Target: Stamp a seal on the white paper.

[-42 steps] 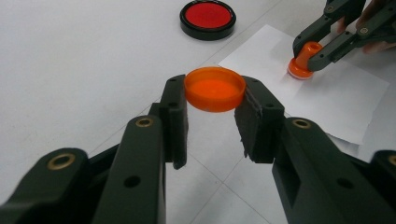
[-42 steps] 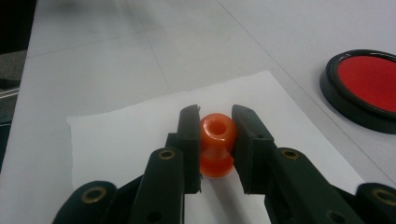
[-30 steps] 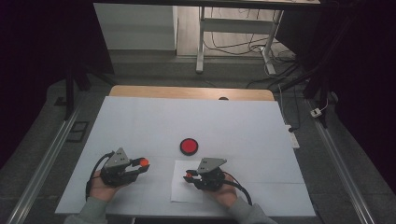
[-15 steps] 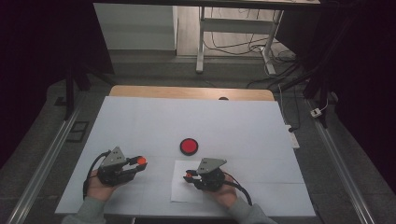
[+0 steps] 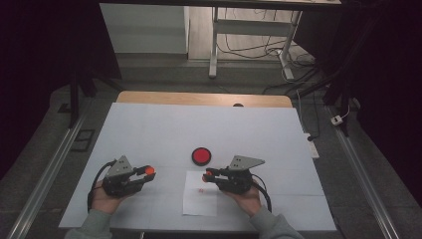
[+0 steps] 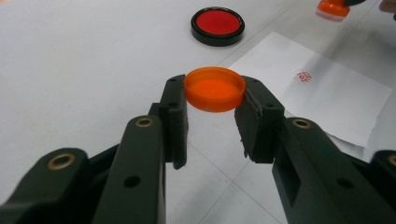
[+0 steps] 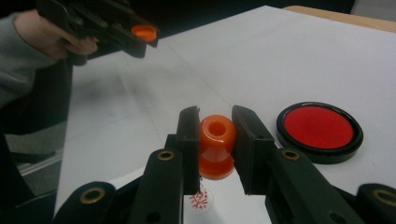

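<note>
Looking down, both grippers hover over the desk [image 5: 149, 129] beside the ink pad [image 5: 201, 156]. Left gripper [image 6: 215, 100] clasps the cap [image 6: 215, 88], freeing the stamp. Right gripper [image 7: 215, 140] clamps the stamp [image 7: 216, 144] above the paper's [image 7: 224, 205] print [image 7: 200, 199].

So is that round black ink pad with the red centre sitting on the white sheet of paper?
No, the round black ink pad rests on the bare table beyond the white sheet of paper, apart from it.

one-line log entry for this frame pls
left gripper: shut on orange cap | right gripper: shut on orange stamp, above the red mark on paper | ink pad: open, beyond paper
</note>
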A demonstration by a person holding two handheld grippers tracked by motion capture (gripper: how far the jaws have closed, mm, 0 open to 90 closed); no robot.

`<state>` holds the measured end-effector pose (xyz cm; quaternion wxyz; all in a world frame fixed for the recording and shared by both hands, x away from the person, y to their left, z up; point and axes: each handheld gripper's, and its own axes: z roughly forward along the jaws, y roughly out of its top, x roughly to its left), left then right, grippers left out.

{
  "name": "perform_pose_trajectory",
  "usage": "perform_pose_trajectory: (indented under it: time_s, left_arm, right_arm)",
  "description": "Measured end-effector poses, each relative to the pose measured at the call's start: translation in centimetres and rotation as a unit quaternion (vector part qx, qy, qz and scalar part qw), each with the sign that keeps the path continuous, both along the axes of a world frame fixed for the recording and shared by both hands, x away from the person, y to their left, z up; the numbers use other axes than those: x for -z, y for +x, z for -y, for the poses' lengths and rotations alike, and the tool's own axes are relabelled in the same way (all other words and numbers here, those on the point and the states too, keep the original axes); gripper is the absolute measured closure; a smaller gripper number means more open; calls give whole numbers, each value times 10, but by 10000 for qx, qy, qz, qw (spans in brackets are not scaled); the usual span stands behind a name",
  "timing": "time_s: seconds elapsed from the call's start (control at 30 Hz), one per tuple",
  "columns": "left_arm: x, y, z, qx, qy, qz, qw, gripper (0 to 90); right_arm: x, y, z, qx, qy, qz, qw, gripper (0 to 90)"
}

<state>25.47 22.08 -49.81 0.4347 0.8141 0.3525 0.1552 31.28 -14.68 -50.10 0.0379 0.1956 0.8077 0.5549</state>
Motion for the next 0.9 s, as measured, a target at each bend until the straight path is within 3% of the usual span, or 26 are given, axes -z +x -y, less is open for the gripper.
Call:
perform_pose_trajectory:
  time_s: [0.47,0.9]
  left_arm:
    - [2,0,5,62,43,-19,10000,652]
    - [2,0,6,91,62,-42,9999,652]
  right_arm:
    - [-6,2,2,131,139,-100,9998,725]
    - [-24,7,19,418,367,83,9984,724]
